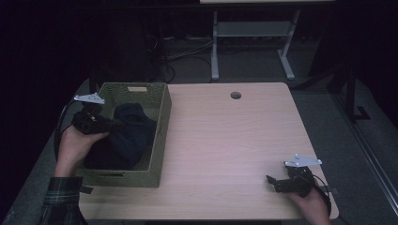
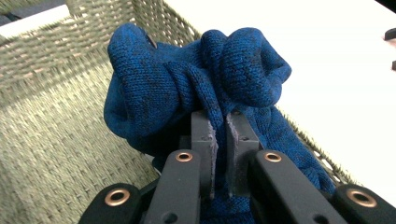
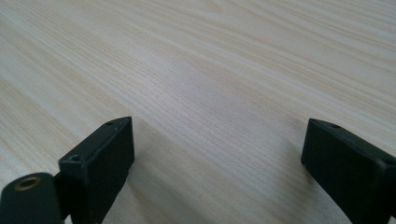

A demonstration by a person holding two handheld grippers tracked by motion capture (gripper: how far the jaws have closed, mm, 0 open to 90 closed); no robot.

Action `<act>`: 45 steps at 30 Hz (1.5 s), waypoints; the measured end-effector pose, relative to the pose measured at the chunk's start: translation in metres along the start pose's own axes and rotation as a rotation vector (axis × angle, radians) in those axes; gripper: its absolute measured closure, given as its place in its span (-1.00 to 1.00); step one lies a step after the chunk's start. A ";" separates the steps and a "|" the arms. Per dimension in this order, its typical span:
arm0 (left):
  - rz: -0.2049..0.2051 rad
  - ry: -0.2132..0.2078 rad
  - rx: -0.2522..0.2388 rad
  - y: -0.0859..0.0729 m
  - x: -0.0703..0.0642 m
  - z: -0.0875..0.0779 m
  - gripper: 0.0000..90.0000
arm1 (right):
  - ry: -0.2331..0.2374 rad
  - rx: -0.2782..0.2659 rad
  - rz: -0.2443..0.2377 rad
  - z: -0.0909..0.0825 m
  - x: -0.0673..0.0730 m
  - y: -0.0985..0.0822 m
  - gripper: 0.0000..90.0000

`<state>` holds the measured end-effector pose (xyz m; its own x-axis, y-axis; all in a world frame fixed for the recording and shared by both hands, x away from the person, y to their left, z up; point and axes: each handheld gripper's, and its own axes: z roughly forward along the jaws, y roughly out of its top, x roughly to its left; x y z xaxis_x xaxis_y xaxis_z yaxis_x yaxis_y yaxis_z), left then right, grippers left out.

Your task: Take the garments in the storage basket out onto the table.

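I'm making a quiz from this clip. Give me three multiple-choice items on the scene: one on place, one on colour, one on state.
1. Where does the basket stand?
A. table's left side
B. table's right side
C. on the floor

2. What colour is the knit garment?
A. red
B. blue
C. white

3. How do the right gripper's jaws stand?
A. clamped on cloth
B. shut on nothing
C. wide apart, with nothing between

Answers:
1 A, the high view shows it at the table's left edge.
2 B, the left gripper pinches blue knit.
3 C, bare wood shows between them.
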<state>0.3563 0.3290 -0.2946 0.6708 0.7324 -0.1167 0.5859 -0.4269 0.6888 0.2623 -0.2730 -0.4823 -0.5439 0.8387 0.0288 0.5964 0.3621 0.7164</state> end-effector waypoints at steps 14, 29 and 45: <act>0.037 0.013 -0.061 0.027 -0.007 -0.029 0.86 | 0.001 0.000 0.001 0.000 0.000 0.000 -0.80; 0.090 -0.025 -0.131 0.058 -0.024 -0.052 0.86 | 0.000 -0.001 0.001 0.000 0.000 0.000 -0.80; 0.171 -0.094 -0.167 0.094 -0.054 -0.058 0.86 | 0.000 -0.001 0.001 0.000 0.000 0.000 -0.80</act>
<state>0.3486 0.2801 -0.1824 0.7975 0.6013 -0.0488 0.3822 -0.4410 0.8120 0.2621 -0.2730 -0.4822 -0.5436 0.8388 0.0298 0.5963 0.3609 0.7171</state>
